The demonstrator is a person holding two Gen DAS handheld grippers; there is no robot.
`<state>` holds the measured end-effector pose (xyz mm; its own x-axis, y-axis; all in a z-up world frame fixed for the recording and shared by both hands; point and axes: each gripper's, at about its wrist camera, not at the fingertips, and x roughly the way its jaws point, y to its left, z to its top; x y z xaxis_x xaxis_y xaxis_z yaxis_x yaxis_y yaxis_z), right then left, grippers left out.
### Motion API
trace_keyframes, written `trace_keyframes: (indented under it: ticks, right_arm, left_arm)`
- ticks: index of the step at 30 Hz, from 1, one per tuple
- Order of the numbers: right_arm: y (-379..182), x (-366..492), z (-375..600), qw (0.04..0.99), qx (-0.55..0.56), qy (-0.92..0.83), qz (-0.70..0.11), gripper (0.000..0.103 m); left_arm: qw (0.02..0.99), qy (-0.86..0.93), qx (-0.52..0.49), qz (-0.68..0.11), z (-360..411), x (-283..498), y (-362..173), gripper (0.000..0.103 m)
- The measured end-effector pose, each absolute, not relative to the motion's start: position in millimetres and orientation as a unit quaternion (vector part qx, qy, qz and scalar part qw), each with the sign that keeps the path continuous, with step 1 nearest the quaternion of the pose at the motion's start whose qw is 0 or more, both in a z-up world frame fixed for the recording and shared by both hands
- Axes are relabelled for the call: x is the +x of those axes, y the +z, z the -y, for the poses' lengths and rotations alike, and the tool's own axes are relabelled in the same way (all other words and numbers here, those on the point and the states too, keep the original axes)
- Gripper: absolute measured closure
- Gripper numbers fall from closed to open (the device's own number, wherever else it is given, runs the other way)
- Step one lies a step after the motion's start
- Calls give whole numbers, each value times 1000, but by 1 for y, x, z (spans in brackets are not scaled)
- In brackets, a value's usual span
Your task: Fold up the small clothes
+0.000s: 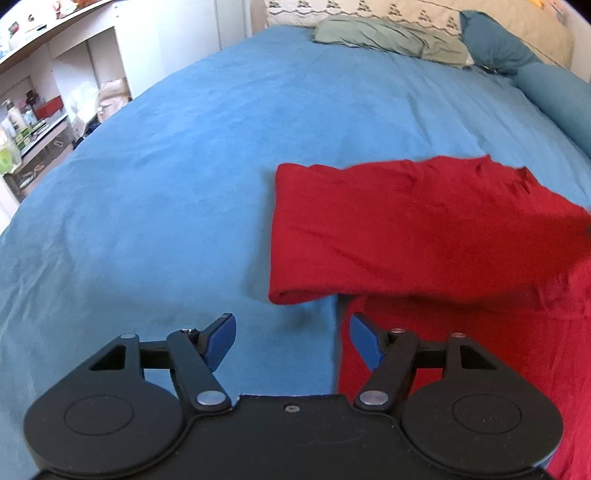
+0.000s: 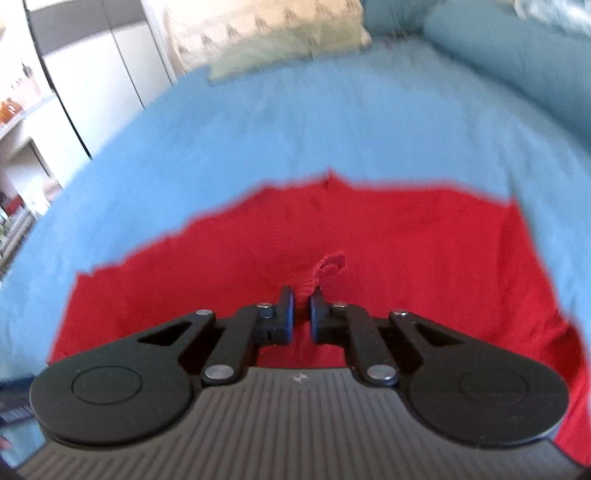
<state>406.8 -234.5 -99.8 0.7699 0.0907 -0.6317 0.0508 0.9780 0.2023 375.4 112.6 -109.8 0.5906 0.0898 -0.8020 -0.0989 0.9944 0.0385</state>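
Note:
A red garment (image 1: 424, 229) lies on the blue bed cover (image 1: 166, 184), partly folded over itself, with a folded edge at its left. My left gripper (image 1: 291, 339) is open and empty, low over the cover at the garment's near left edge. In the right wrist view the red garment (image 2: 369, 236) spreads under my right gripper (image 2: 302, 299), which is shut on a pinched ridge of the red fabric (image 2: 328, 267). That view is blurred.
A grey-green folded cloth (image 1: 388, 37) and a patterned pillow (image 1: 369, 11) lie at the head of the bed. Blue bolsters (image 1: 535, 74) line the right side. White shelves with bottles (image 1: 37, 110) stand left of the bed.

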Motion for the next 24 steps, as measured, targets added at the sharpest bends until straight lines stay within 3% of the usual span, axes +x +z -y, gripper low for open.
trace_keyframes:
  ticks: [6,14,20,23,24]
  right_arm:
    - [-57,406,301,950,66,-51,-299,79]
    - [-100,410,335,935,57,-65,-343,79]
    - [-129,409,349,923,41,-101,-370,79]
    - [-161,411,354,906,15,-87,-415,76]
    - [-163,409,355,907,12,-81,-414,70]
  left_arm:
    - [894,23,6,-448,-94,393,-118,30]
    - [898,29,37,-437,-73,418,-133,29]
    - [886,87,-7,-455,-100,411,-137,29]
    - [881,95,-16,-463,-102,405,-134,30]
    - [883,93,-18,-459,-102,402,-128,31]
